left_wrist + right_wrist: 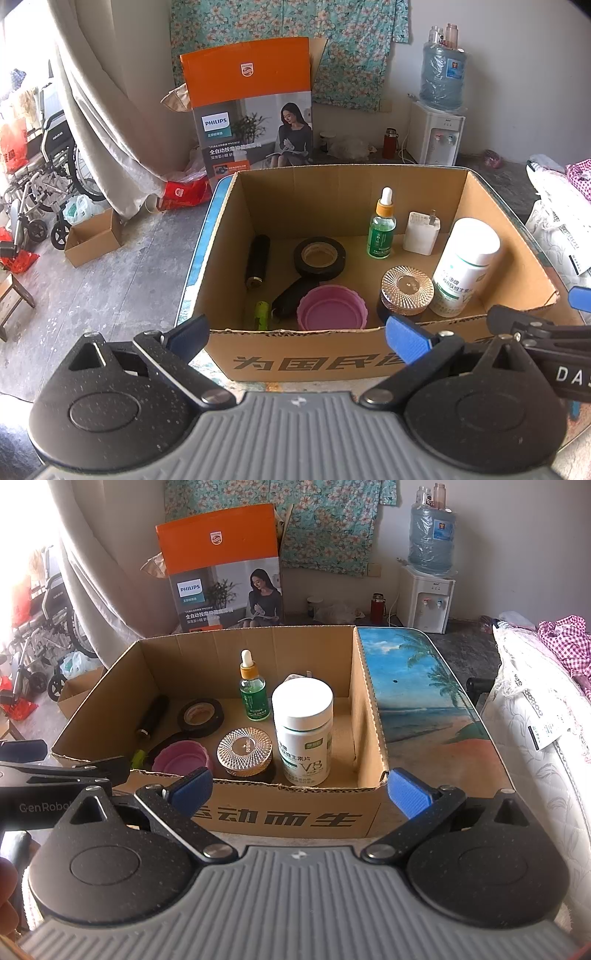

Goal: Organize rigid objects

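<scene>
An open cardboard box (332,192) (369,709) stands on a table and holds several objects: a white vitamin bottle (465,266) (303,731), a green dropper bottle (382,225) (253,694), a white charger (421,232), a black tape roll (319,256) (201,716), a glass jar with a gold lid (406,291) (245,751), a pink lid (332,308) (181,760), a black tube (258,260) and a small yellow-green item (261,314). My left gripper (297,338) is open and empty before the box's near wall. My right gripper (299,794) is open and empty there too.
The table top with a beach picture (417,694) lies right of the box. A Philips carton (251,110) and a water dispenser (439,110) stand behind. A wheelchair (44,177) and a small box (92,236) are on the floor at left. Bedding (535,738) lies at right.
</scene>
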